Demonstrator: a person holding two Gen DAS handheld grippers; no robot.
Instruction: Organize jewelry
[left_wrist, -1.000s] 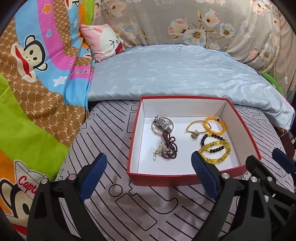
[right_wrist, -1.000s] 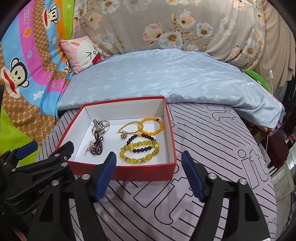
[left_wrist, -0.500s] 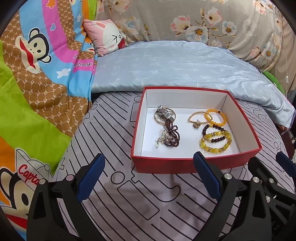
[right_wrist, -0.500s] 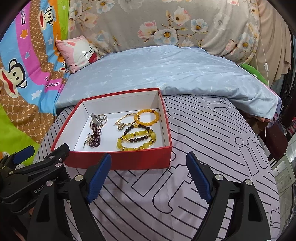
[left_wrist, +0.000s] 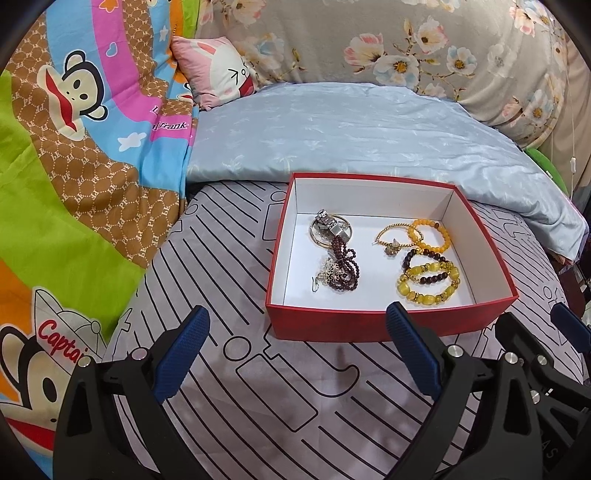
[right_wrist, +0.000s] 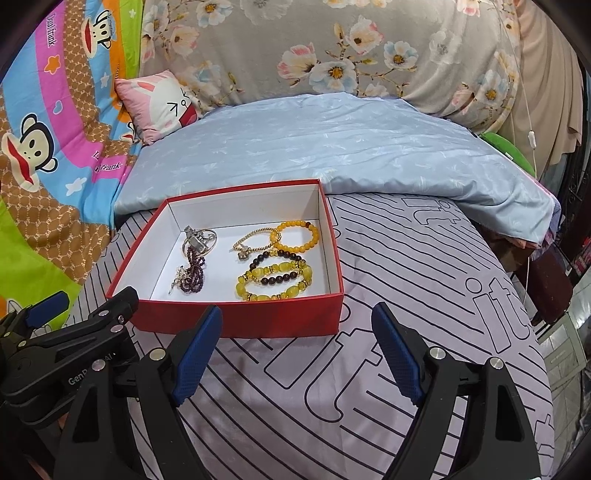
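Note:
A red box (left_wrist: 369, 326) with a white inside stands on the striped bedsheet; it also shows in the right wrist view (right_wrist: 240, 321). In it lie a silver watch (left_wrist: 330, 227), a dark red bead strand (left_wrist: 345, 267), a thin gold bracelet (left_wrist: 393, 238), an orange bead bracelet (left_wrist: 430, 238) and yellow and dark bead bracelets (left_wrist: 428, 282). My left gripper (left_wrist: 297, 350) is open and empty, in front of the box. My right gripper (right_wrist: 297, 349) is open and empty, in front of the box's right corner.
A light blue quilt (left_wrist: 351, 136) lies folded behind the box. A colourful monkey blanket (left_wrist: 74, 166) is at the left, a pink rabbit pillow (left_wrist: 218, 74) at the back. The bed's edge drops off at the right (right_wrist: 535, 295).
Both grippers have drawn back from the box, which now sits farther away in both views. Both stay open. The jewelry has not moved.

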